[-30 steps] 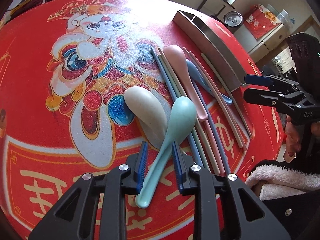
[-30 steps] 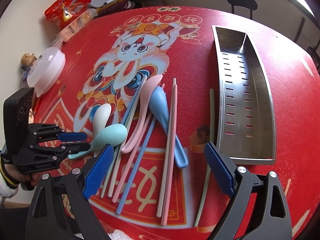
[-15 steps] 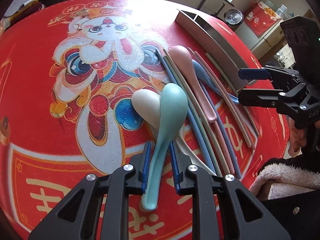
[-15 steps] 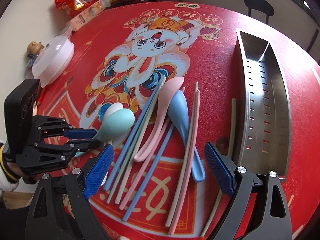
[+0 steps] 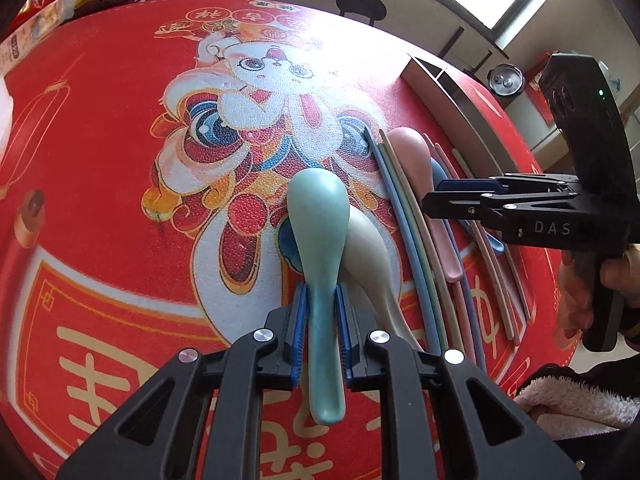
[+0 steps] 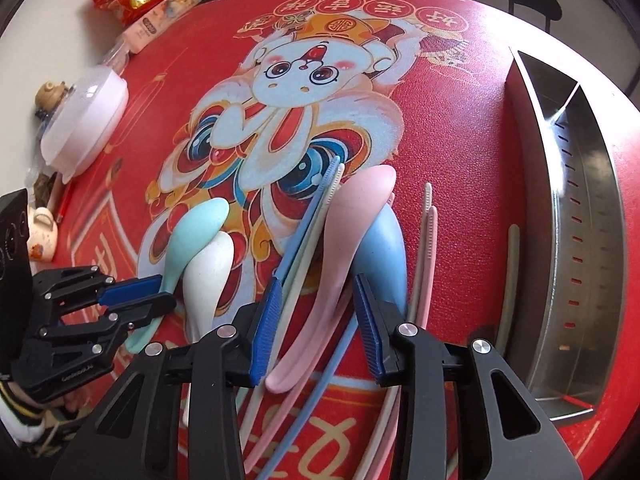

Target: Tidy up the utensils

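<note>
Our left tool (image 5: 322,330) is clamped on the handle of the teal spoon (image 5: 318,232), pads pressing both sides, with the bowl pointing away over the rabbit print of the red desk (image 5: 120,200) cover. Its jaws have just been closing onto that handle. Just beside it lies the cream spoon (image 5: 370,252), partly under the teal one.

Our right tool (image 6: 316,316) has just been narrowing around the pink spoon (image 6: 348,232); the handle sits between the blue pads, yet gaps show on both sides, so we judge the jaws not yet gripping. The blue spoon (image 6: 384,248) lies under the pink one, and several chopsticks (image 6: 308,236) run alongside, one close to the left pad.

We take the step in hand to be picking up a spoon in each hand. Next, we think the right tool must finish closing on the pink handle alone, without catching a chopstick, then both spoons need lifting and carrying to the steel tray (image 6: 592,216) at the right edge of the desk.

That tray has a divider near its far end. Both compartments look empty as far as we can see, apart from a small speck near the front.
</note>
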A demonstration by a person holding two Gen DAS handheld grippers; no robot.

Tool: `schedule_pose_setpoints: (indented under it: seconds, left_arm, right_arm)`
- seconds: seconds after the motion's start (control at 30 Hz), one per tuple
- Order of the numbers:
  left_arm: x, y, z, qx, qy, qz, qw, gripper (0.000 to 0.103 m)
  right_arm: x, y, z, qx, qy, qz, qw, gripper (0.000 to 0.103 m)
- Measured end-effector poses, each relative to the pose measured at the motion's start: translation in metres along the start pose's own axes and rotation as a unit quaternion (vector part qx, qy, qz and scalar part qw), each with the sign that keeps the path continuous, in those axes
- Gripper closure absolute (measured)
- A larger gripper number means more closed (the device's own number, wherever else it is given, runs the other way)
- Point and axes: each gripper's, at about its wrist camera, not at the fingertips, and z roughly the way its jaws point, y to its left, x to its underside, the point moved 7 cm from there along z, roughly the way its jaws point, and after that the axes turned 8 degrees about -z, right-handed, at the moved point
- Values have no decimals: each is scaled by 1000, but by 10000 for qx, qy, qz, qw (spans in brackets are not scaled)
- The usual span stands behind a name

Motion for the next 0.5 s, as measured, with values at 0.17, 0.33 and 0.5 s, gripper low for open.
schedule_pose_setpoints:
  seconds: [0.17,0.33,0.5]
  left_arm:
    - [3,10,-7,-48,-123,-340,9993,87]
    - [4,13,-10,-188,-188,-492,9984,87]
    - [3,11,-10,-345,-202,-529,9978,87]
  right_arm:
    - [-2,1,7,85,6,-81,9999,71]
    - [-2,1,7,120,-71,-90,9999,78]
    - [5,1,6,69,15,-81,9999,97]
